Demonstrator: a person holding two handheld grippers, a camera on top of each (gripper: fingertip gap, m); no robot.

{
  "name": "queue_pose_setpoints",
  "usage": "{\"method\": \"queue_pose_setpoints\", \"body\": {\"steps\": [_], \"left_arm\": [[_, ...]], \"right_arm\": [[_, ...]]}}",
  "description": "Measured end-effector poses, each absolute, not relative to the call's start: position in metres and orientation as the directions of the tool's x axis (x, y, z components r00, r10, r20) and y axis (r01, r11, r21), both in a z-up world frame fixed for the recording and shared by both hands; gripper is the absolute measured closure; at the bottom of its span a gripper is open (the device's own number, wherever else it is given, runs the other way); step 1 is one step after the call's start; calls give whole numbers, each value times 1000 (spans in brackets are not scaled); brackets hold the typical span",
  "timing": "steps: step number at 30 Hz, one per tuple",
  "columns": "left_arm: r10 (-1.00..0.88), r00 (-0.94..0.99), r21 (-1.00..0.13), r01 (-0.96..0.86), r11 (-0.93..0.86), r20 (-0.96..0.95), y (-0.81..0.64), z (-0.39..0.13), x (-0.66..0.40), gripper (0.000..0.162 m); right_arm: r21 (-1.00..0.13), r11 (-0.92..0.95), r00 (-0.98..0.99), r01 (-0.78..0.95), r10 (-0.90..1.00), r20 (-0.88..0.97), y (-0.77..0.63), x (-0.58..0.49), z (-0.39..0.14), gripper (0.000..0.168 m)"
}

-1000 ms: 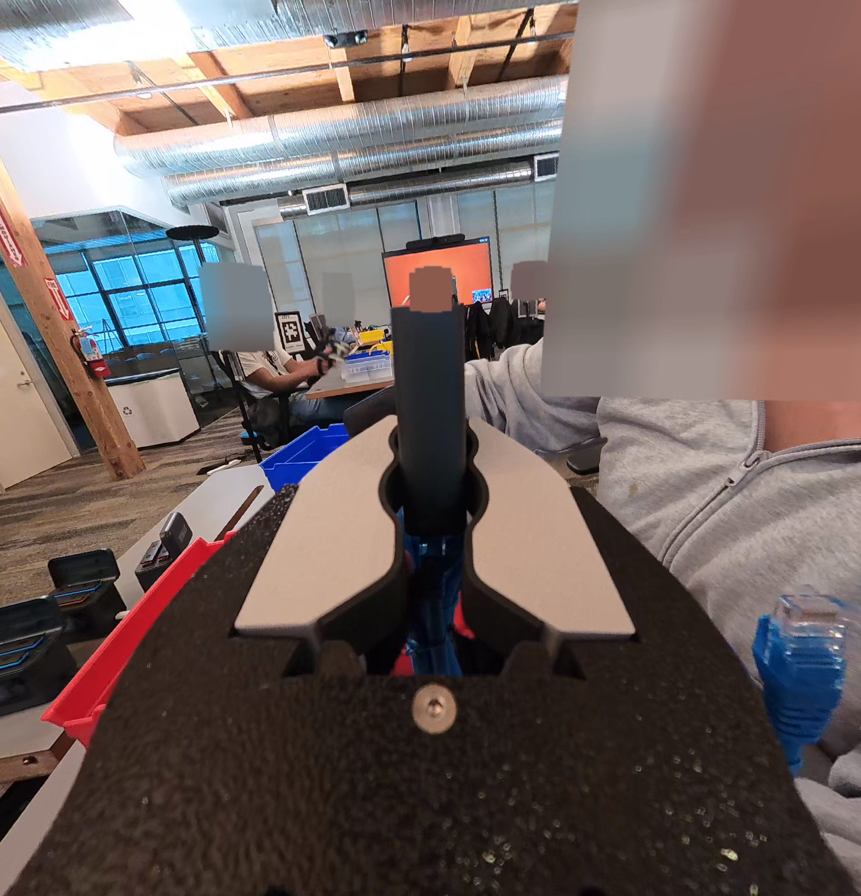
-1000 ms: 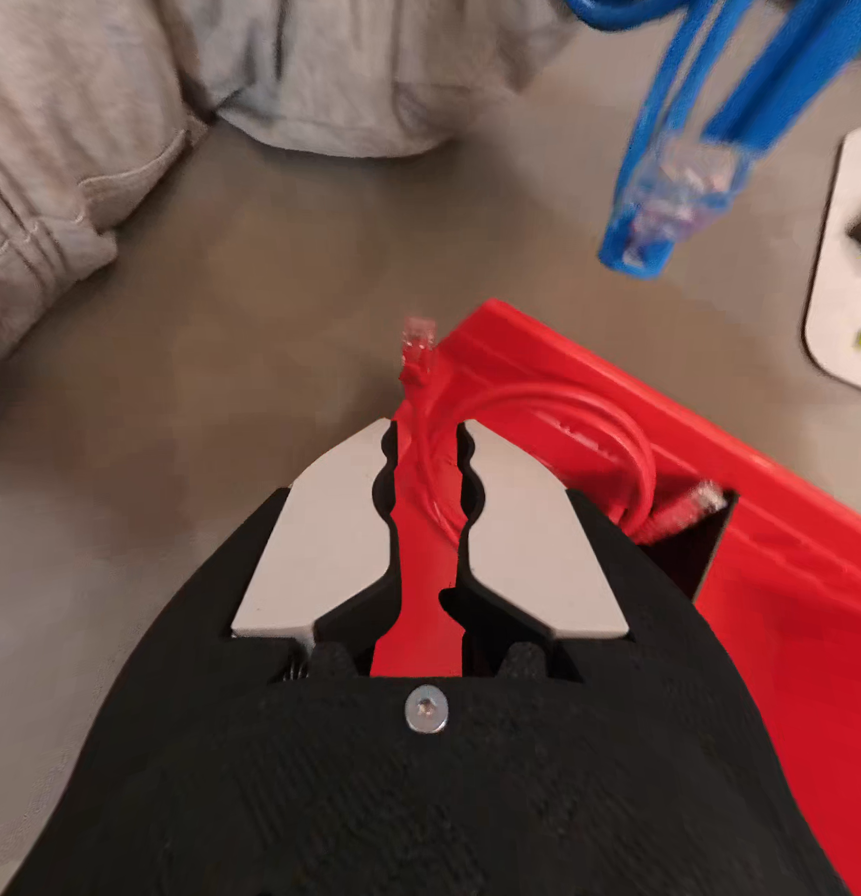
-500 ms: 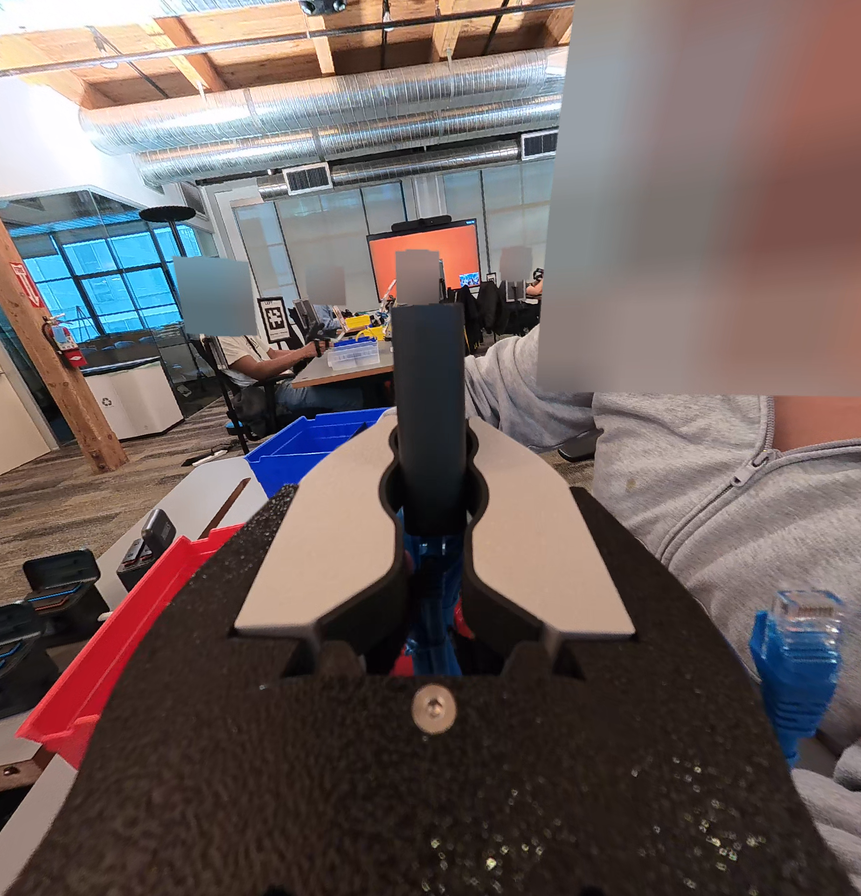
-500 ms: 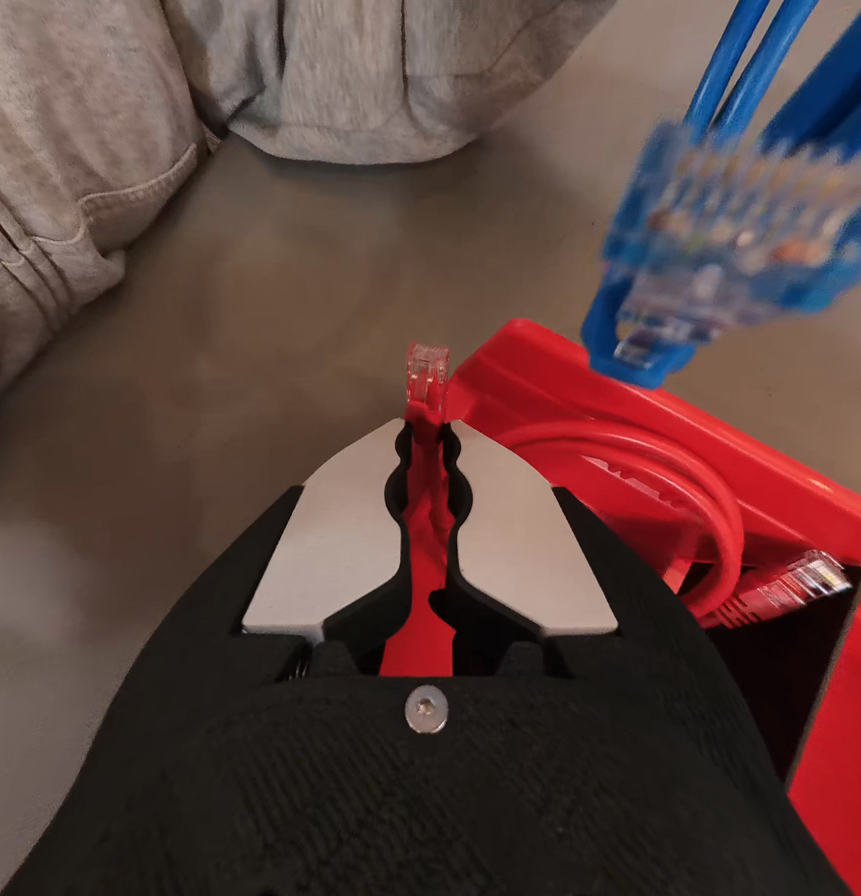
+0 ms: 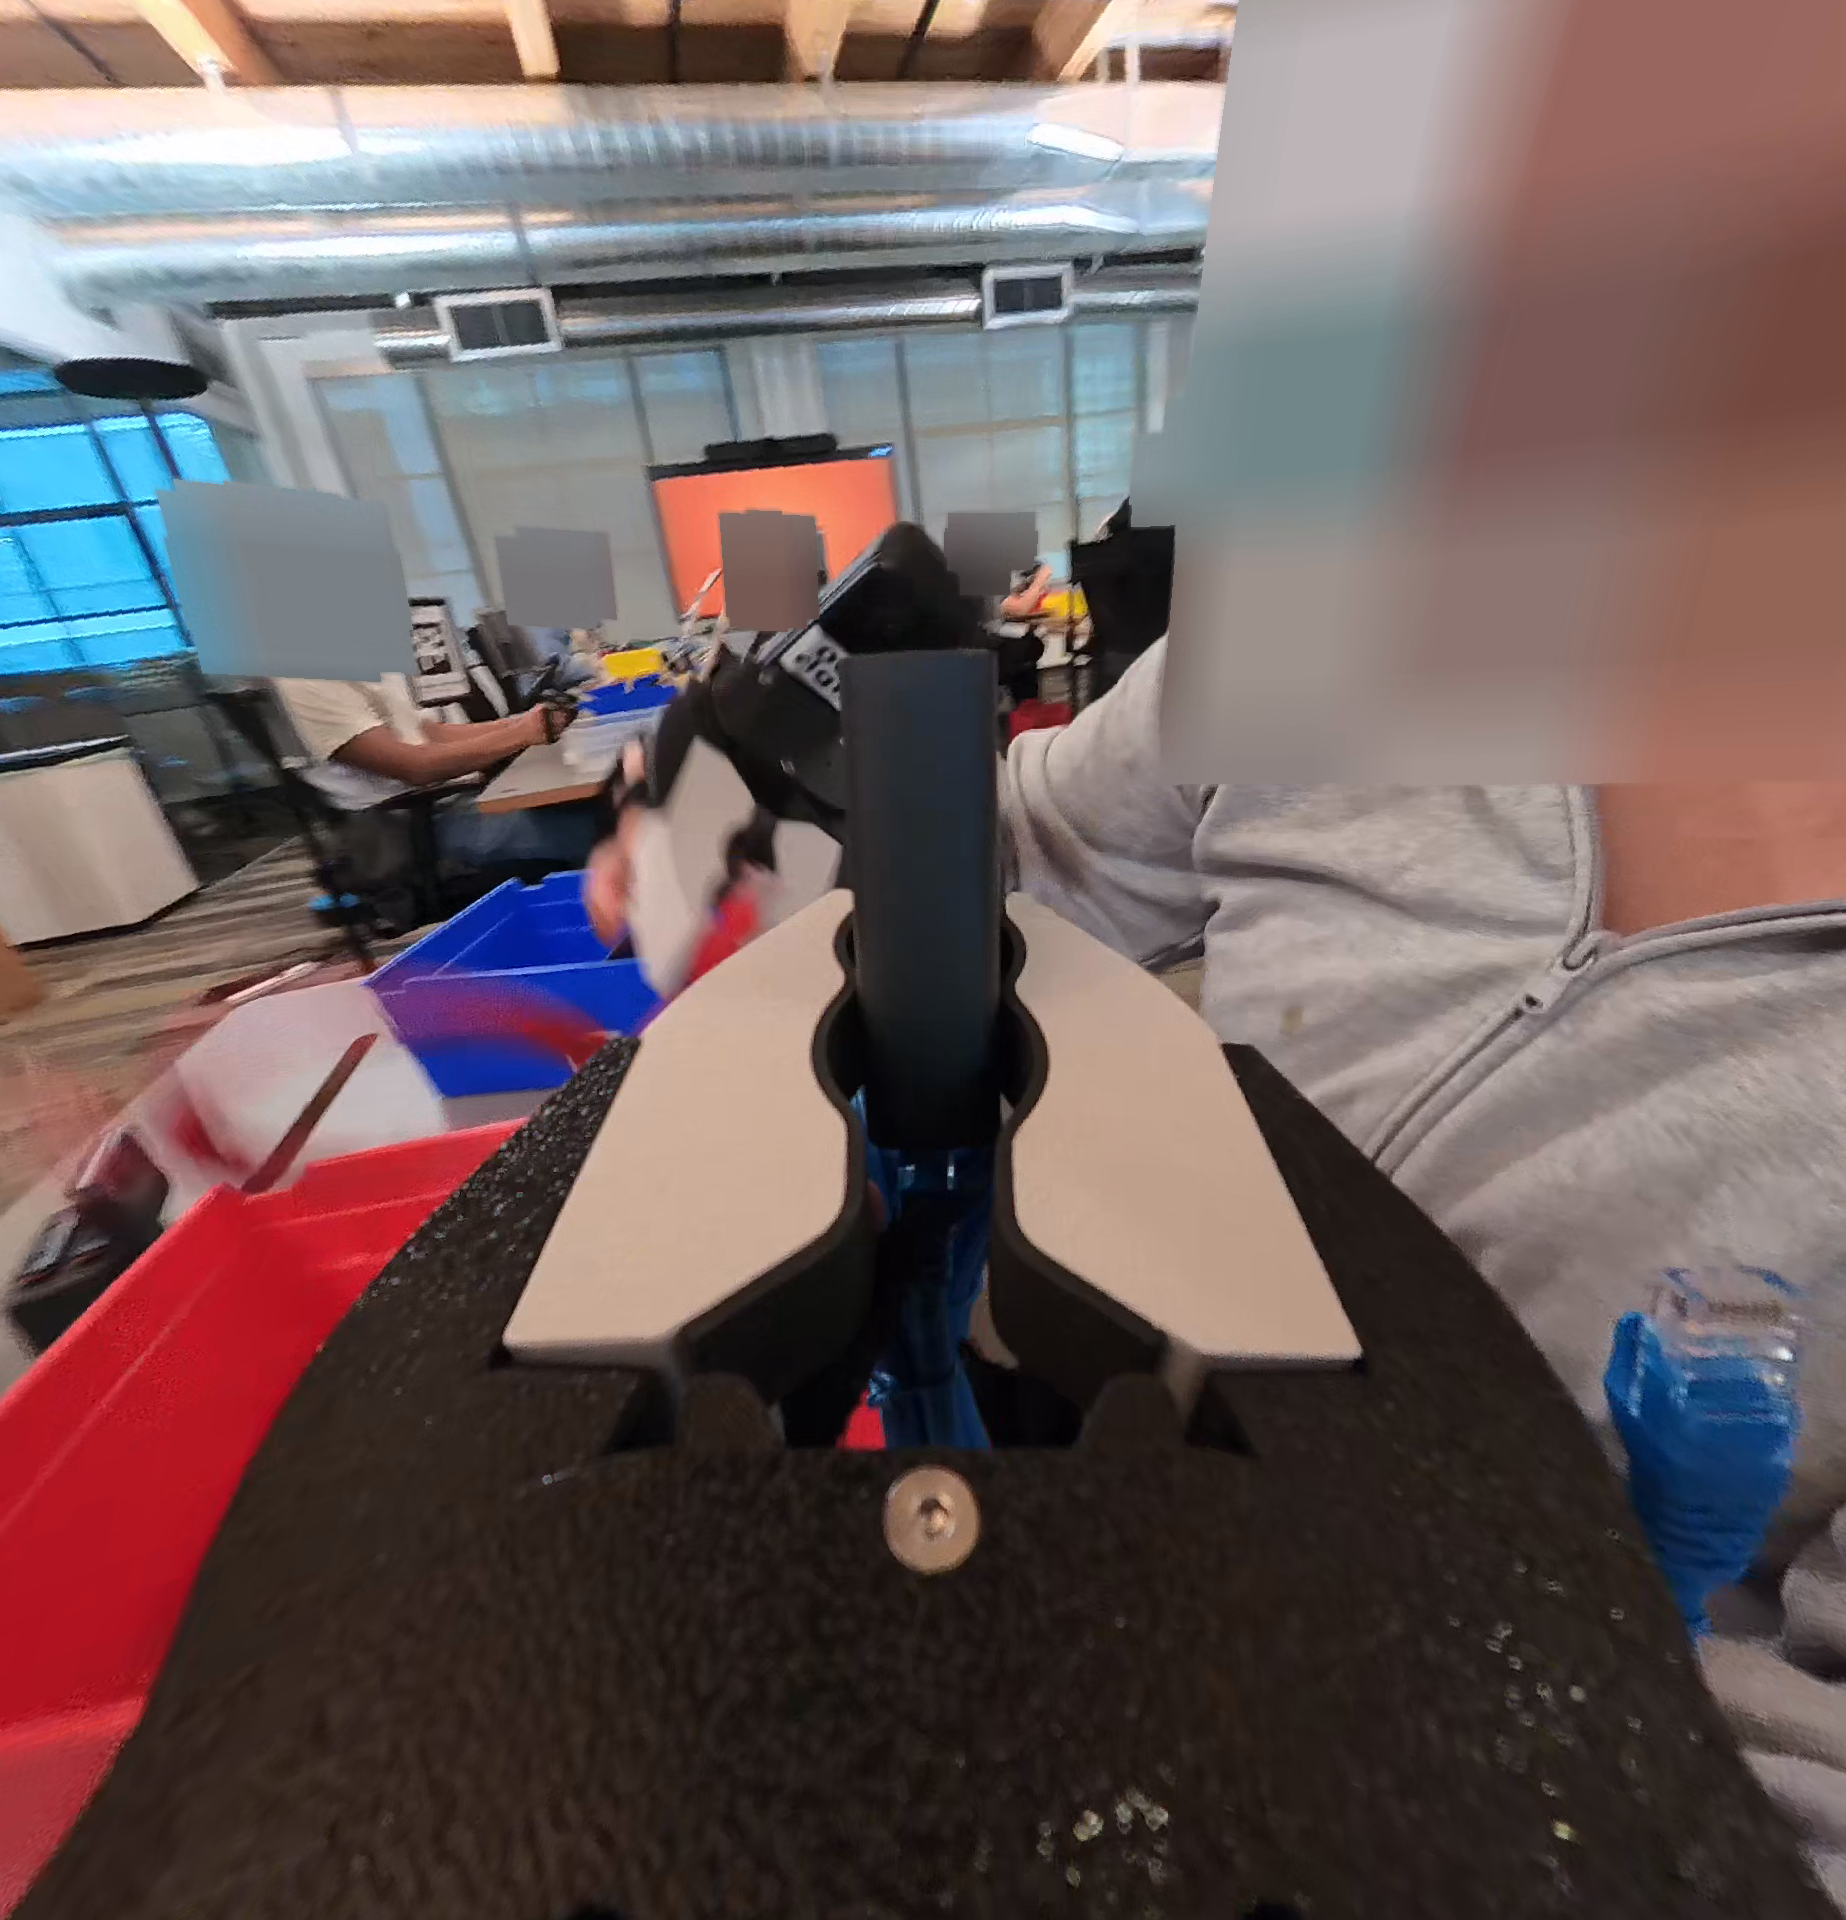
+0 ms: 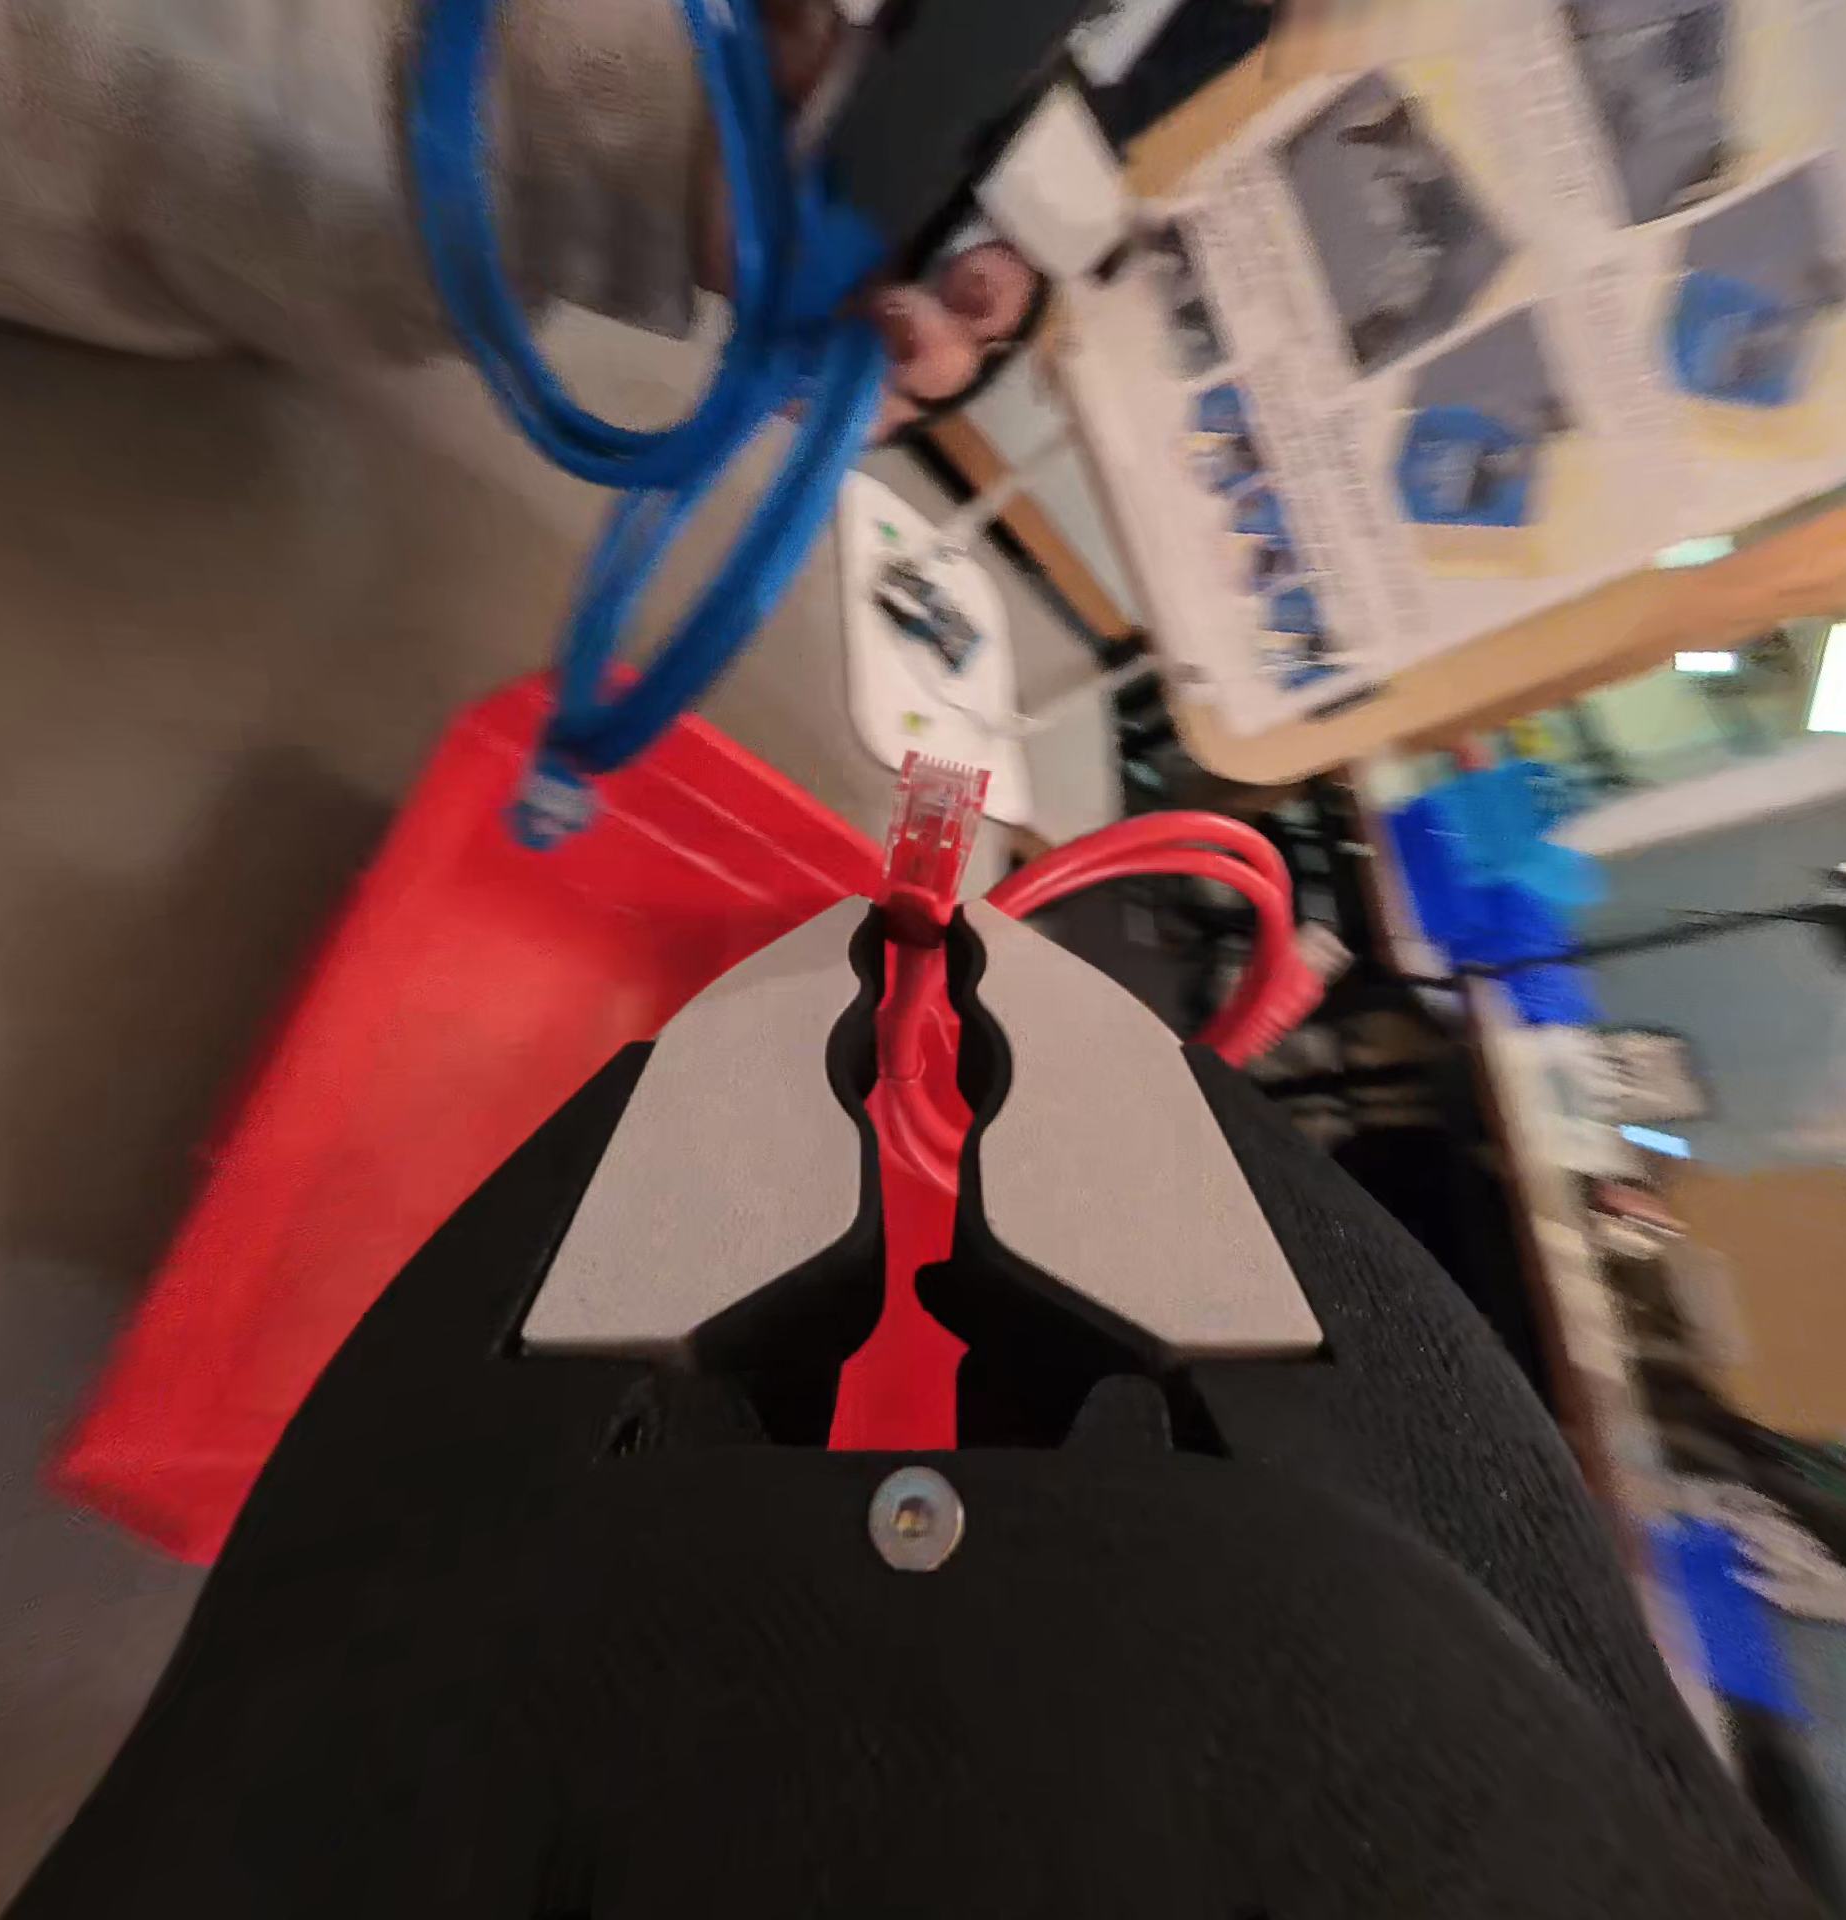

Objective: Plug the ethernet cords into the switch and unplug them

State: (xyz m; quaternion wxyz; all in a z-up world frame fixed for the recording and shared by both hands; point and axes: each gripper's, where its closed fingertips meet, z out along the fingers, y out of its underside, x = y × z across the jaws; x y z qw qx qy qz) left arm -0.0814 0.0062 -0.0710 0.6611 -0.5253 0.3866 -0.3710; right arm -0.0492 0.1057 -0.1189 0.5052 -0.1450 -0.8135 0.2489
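My left gripper [image 5: 924,925] is shut on a dark upright tube [image 5: 924,831], with both pads against it. A blue network cable [image 5: 934,1299] hangs from the tube's lower end, and its clear plug [image 5: 1719,1340] dangles at the right. In the right wrist view this blue cable [image 6: 638,416] hangs in loops above a red bin [image 6: 431,1039]. My right gripper [image 6: 914,914] is shut on a red network cable [image 6: 1210,862] just behind its clear red plug [image 6: 934,821], holding it in the air. The right gripper also shows, blurred, in the left wrist view [image 5: 690,831].
A red bin [image 5: 171,1403] stands at my lower left and a blue bin [image 5: 503,997] behind it. A person in a grey hoodie [image 5: 1521,1039] is close on the right. A white device [image 6: 919,644] lies on the grey table [image 6: 171,727]. A board with printed sheets [image 6: 1418,364] stands beyond.
My right gripper closed on the red cable behind its plug, lifted it out of the red bin and swung upward. My left gripper kept hold of the dark tube and tilted slightly.
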Motion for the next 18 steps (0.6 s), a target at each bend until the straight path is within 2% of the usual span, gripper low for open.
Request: {"method": "queue_pose_setpoints", "body": {"steps": [4,9,14,16,18], "left_arm": [[-907,410,-986,90,140,-91,22,-71,-59,141],[-940,325,-991,45,123,-102,28,-76,-15,141],[-981,179,-988,126,91,-67,20,-72,9,141],[-980,188,-989,118,85,-61,23,-73,11,141],[-975,213,-992,88,89,-69,26,-77,12,141]], "right_arm": [[-195,980,-115,47,200,973,133,-41,-64,159],[173,982,163,69,-183,970,105,-28,-17,159],[411,911,331,41,-400,854,63,-20,-6,159],[465,883,344,68,-458,819,58,-21,-7,159],[473,878,351,69,-465,812,56,-21,-7,159]]}}
